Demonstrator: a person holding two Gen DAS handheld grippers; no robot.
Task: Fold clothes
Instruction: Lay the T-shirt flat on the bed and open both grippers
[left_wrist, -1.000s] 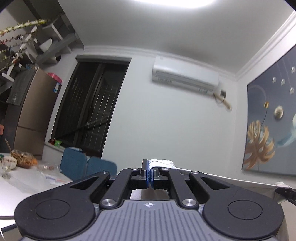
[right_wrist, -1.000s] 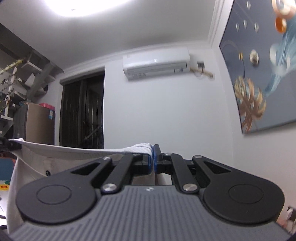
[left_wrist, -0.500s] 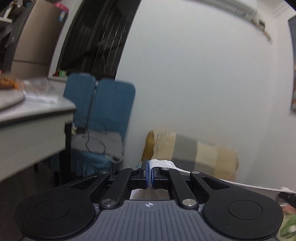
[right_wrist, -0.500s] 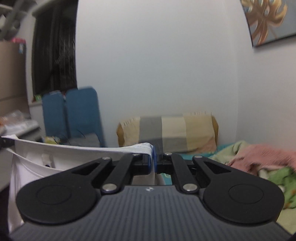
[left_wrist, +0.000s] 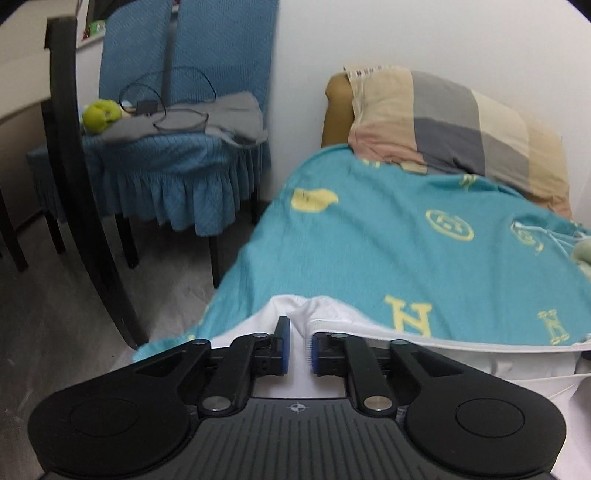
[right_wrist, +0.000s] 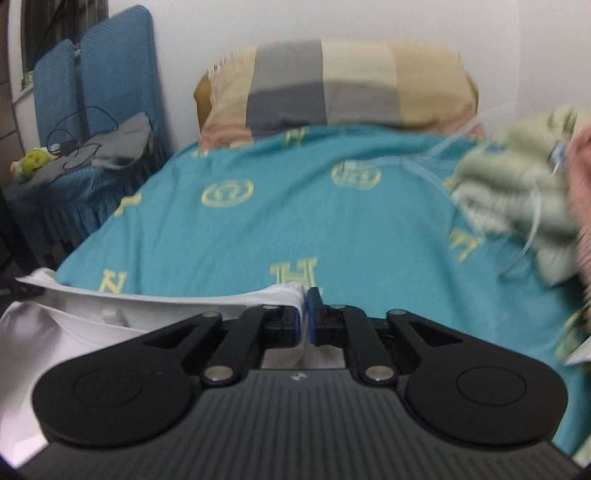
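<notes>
Ahead of both tongs spreads one teal blanket (right_wrist: 332, 229), one checked pillow (right_wrist: 332, 88) at its far end. Only the right wrist view shows the pale green bundle (right_wrist: 517, 192); only the left shows the floor (left_wrist: 55, 314). One white garment (right_wrist: 110, 314) stretches between them: right gripper (right_wrist: 305, 325) pinches its edge; left gripper (left_wrist: 298, 347) stands parted, cloth lying between its pads.

Yellow "H", seemingly "N" letters printed on the teal blanket (right_wrist: 280, 221).
</notes>
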